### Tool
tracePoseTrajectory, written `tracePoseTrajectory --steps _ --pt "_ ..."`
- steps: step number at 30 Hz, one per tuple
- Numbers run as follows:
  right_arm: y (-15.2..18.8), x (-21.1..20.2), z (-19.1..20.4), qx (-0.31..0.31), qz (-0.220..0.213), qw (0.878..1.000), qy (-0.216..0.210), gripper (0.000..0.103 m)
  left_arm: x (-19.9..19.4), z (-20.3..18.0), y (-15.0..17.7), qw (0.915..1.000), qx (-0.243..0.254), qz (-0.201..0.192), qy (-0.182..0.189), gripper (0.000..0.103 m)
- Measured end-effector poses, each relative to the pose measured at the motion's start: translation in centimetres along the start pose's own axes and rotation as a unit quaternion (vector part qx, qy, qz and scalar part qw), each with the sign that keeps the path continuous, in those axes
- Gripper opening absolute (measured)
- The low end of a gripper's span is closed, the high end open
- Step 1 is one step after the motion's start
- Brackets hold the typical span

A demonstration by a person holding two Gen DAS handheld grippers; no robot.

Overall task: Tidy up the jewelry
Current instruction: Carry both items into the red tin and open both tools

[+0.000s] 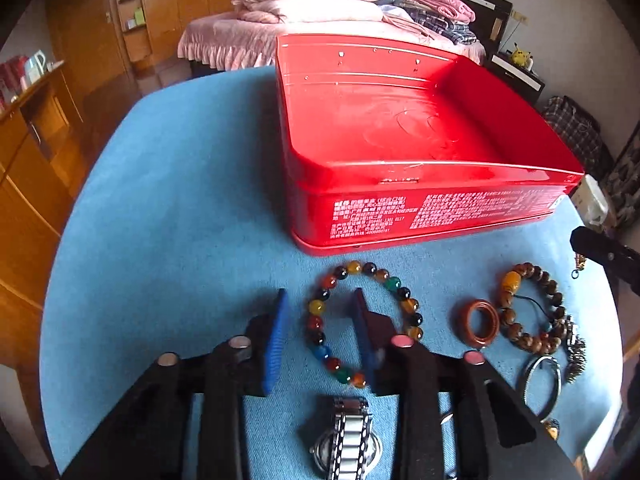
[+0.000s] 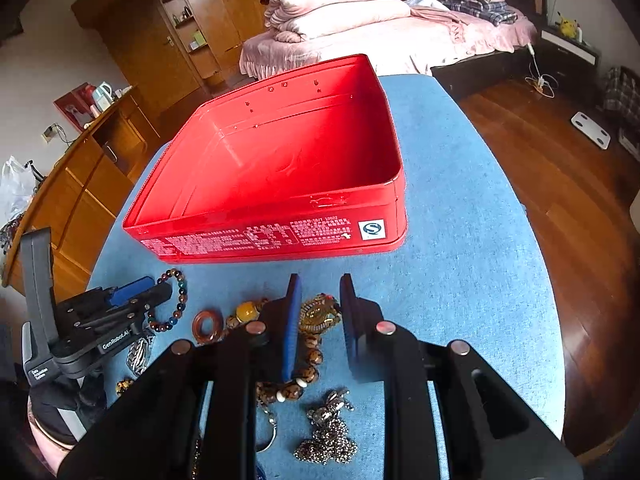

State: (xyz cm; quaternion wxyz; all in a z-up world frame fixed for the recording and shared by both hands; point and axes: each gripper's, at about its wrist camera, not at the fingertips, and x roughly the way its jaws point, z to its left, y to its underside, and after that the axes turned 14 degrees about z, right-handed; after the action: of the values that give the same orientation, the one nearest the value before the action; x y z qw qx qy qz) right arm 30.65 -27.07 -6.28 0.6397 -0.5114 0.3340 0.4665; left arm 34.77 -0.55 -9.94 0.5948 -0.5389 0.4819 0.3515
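Surface (image 1: 168, 184): round, blue cloth, carries everything. Red tin (image 1: 400, 132) sits open and empty at the far side; that's where the jewelry should end up, judging by the task.

Left hand-held gripper (image 1: 320, 332) points down at the multicolour bead bracelet (image 1: 362, 322). Jaws a little spread, straddling the bracelet's left arc: 1 blue pad outside the ring, the other inside it. Pads don't look pressed on the beads yet, so nothing held.

Right hand-held gripper (image 2: 320, 320) hovers w/ jaws narrowly apart over a gold ornate piece (image 2: 320, 316); can't tell if the pads touch it or just hang above.

Rest of the jewelry lies near the front edge: brown bead bracelet (image 1: 532, 308) w/ amber bead, red-brown ring (image 1: 478, 322) just beside it, silver bangle (image 1: 540, 384), steel watch (image 1: 348, 436) below the left jaws, a chain cluster (image 2: 328, 432).

Doing this step well, imo:
1. Settle the left jaws lower so both pads meet 1 or 2 beads squarely, not the cloth.
2. Close gently; round beads may roll out sideways.
3. Lift straight up till the loop hangs clear of the tin's near wall, then carry over and release low inside.
4. Keep the right unit well apart from the left one's path.
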Motion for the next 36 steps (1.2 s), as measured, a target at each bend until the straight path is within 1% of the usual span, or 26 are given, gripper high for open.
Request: tracePoseTrajectory --steps 1,2,4,5,7,11,13,16,17,19,21,23,26,28,33,36 --pt "0.0 0.1 0.0 0.0 0.001 1.0 0.0 0.019 0.0 0.1 -0.1 0.9999 -0.006 0.001 0.01 0.009" --pt "-0.1 0.1 0.0 0.001 0.002 1.0 0.0 0.019 0.1 0.4 -0.1 0.9997 -0.012 0.004 0.022 0.008" --pt "-0.1 0.1 0.0 0.001 0.001 1.0 -0.001 0.019 -0.1 0.9 -0.1 0.9985 -0.03 -0.001 0.045 0.008" --pt "-0.1 0.1 0.1 0.0 0.0 1.0 -0.001 0.019 -0.5 1.1 0.2 0.9977 -0.035 -0.011 0.057 0.008" --pt "-0.1 -0.3 0.1 -0.002 -0.004 1.0 0.0 0.019 -1.4 1.1 1.0 0.9966 -0.038 -0.03 0.066 0.008" --pt "-0.1 -1.4 0.5 -0.01 -0.016 1.0 0.0 0.019 -4.7 0.9 1.7 0.9927 -0.03 -0.072 0.092 0.008" --pt "-0.2 -2.2 0.9 -0.018 -0.025 1.0 -0.004 0.019 -6.8 0.5 1.7 0.9896 -0.017 -0.096 0.106 0.008" --pt "-0.7 -3.5 1.5 -0.03 -0.039 0.999 -0.008 0.019 -9.1 0.1 1.2 0.9852 -0.003 -0.127 0.115 0.008" --pt "-1.0 -3.9 1.8 -0.034 -0.043 0.998 -0.009 0.019 -10.0 -0.1 0.9 0.9829 0.001 -0.136 0.124 0.008" --pt "-1.7 -4.4 2.3 -0.041 -0.049 0.998 -0.01 0.019 -10.9 -0.3 0.2 0.9806 0.006 -0.149 0.127 0.008" --pt "-2.7 -4.7 2.6 -0.044 -0.053 0.998 -0.011 0.019 -11.6 -0.6 -1.2 0.9792 0.005 -0.158 0.127 0.008" --pt "-4.1 -4.5 2.7 -0.044 -0.053 0.997 -0.017 0.019 -11.6 -0.8 -2.8 0.9783 0.004 -0.16 0.132 0.008" --pt "-6.2 -3.3 2.8 -0.042 -0.046 0.998 -0.016 0.019 -10.7 -1.2 -5.2 0.981 0.002 -0.155 0.117 0.008" --pt "-7.3 -2.1 2.8 -0.04 -0.036 0.998 -0.015 0.019 -9.0 -1.4 -7.1 0.984 -0.005 -0.136 0.116 0.008" --pt "-9.3 0.9 2.9 -0.041 -0.012 0.999 -0.014 0.02 -5.6 -1.8 -9.7 0.9894 -0.013 -0.105 0.1 0.008" --pt "-9.8 2.0 2.8 -0.043 -0.008 0.999 -0.01 0.024 -4.5 -1.8 -10.1 0.9906 -0.016 -0.094 0.098 0.009"
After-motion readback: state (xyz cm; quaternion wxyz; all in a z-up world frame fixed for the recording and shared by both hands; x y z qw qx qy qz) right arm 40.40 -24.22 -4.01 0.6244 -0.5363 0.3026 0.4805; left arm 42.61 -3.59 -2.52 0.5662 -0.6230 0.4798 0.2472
